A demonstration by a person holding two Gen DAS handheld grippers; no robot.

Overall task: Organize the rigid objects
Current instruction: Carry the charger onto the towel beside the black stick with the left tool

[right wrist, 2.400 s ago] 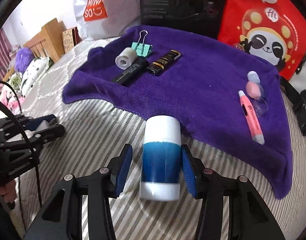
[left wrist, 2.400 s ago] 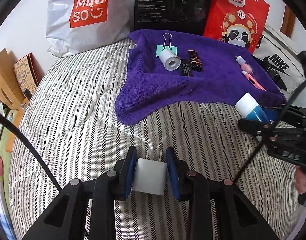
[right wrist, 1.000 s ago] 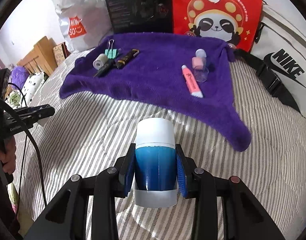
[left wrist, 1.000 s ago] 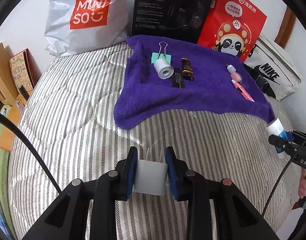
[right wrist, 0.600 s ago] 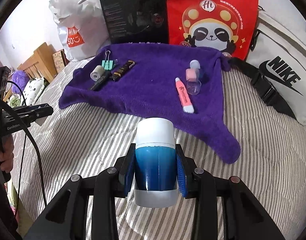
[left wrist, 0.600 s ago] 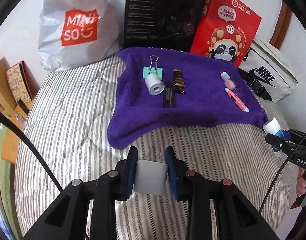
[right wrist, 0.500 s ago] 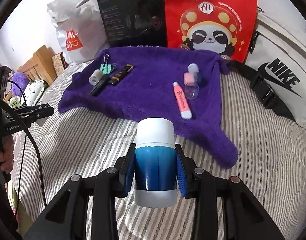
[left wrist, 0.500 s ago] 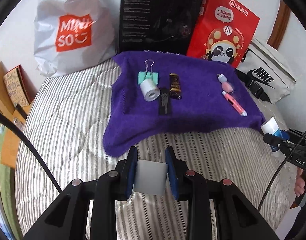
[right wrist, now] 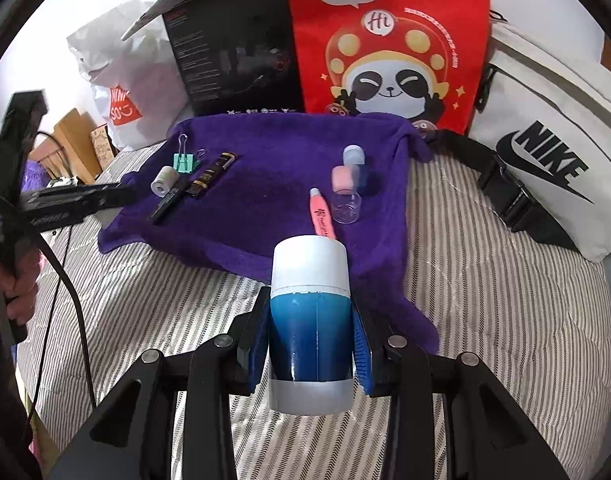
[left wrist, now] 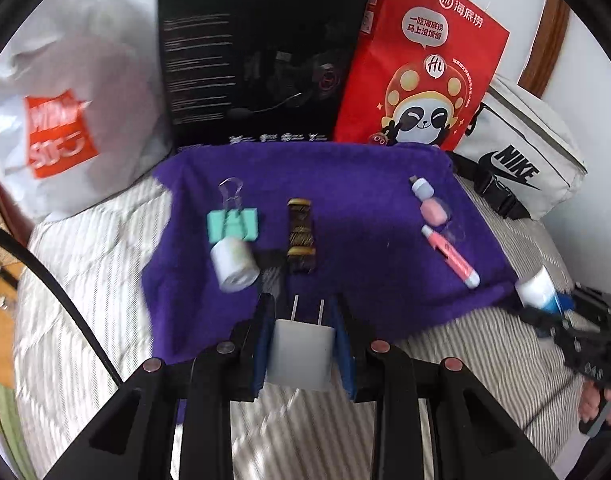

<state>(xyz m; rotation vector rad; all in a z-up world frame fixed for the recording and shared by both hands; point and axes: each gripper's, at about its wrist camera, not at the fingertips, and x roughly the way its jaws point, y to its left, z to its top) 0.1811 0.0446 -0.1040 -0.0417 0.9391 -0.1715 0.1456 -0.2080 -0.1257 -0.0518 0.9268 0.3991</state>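
My left gripper (left wrist: 301, 320) is shut on a white plug charger (left wrist: 299, 354), held over the near edge of the purple towel (left wrist: 365, 184). My right gripper (right wrist: 310, 312) is shut on a blue and white bottle (right wrist: 310, 320) above the striped bed, just before the towel (right wrist: 273, 148). On the towel lie a green binder clip (left wrist: 233, 224), a white tape roll (left wrist: 233, 266), a brown and gold tube (left wrist: 300, 236), a black stick (right wrist: 167, 202), a pink pen (left wrist: 449, 256) and small capped bottles (left wrist: 427, 200).
Behind the towel stand a white Miniso bag (left wrist: 65, 128), a black box (left wrist: 257, 60) and a red panda bag (left wrist: 421, 76). A white Nike bag (right wrist: 545, 160) lies at the right. The striped bed cover (right wrist: 485, 260) spreads around the towel.
Both grippers have moved forward toward the towel with their objects held. The left one now reaches the towel's near edge.
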